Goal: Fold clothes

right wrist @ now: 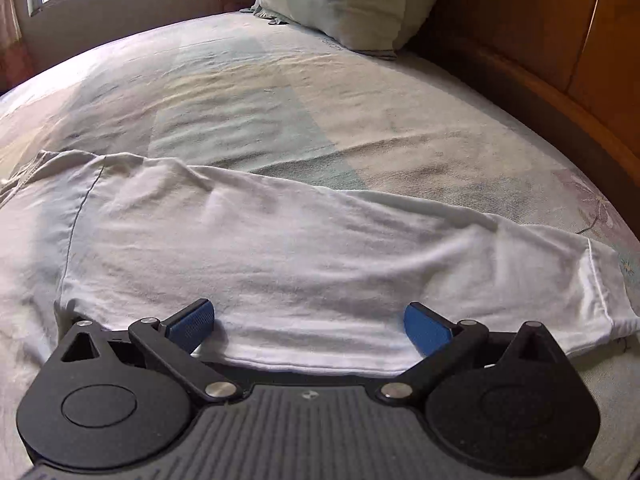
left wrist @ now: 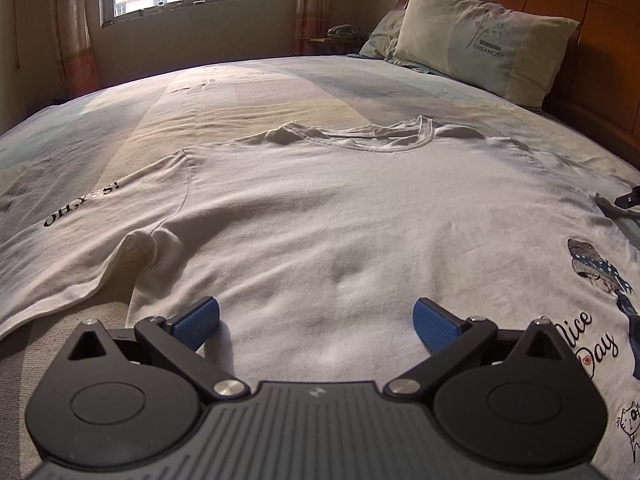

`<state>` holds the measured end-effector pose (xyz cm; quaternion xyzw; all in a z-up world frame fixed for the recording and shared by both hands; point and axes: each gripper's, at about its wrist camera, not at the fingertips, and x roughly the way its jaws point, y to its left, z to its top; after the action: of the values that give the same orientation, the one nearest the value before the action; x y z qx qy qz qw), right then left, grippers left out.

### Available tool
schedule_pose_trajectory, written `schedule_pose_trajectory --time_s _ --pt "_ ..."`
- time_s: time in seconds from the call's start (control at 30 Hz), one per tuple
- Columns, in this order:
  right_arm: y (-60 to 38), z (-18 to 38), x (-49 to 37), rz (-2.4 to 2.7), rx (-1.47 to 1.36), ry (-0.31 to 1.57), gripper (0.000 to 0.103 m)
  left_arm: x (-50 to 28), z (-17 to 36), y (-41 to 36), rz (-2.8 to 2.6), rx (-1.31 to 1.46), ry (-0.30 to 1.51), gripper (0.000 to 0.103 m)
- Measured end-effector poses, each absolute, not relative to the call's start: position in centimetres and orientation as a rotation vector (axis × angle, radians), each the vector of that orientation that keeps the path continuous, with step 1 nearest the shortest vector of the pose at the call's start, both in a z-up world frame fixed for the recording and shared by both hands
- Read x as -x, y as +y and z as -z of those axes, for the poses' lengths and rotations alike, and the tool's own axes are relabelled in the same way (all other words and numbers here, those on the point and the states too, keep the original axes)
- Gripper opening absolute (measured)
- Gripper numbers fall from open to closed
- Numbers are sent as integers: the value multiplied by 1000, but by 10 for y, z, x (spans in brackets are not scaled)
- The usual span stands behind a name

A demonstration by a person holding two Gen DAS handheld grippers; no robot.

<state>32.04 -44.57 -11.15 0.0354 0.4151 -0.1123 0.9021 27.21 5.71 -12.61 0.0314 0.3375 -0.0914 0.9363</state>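
Left gripper [left wrist: 316,322], nearest, hangs over the white T-shirt [left wrist: 320,208], jaws spread wide, empty. Shirt lies flat, front up, on the bed [left wrist: 280,84]. Right gripper [right wrist: 308,326], jaws likewise spread, hangs at the sleeve [right wrist: 360,248]. Risk: pinching the sheet with the thin cloth. Shirt hem lies out of view.
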Motion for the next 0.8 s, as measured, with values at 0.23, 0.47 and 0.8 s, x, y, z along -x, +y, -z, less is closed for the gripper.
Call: schedule_pose_trajectory --time_s 0.23,0.47,0.8 --pt "-451 96 -287 251 -140 845 103 -266 122 53 203 -72 686 102" --pt "-525 88 -279 395 -280 771 103 -267 126 47 224 -86 688 102" --pt "-505 88 -265 364 -254 830 103 -268 124 49 221 -74 696 102"
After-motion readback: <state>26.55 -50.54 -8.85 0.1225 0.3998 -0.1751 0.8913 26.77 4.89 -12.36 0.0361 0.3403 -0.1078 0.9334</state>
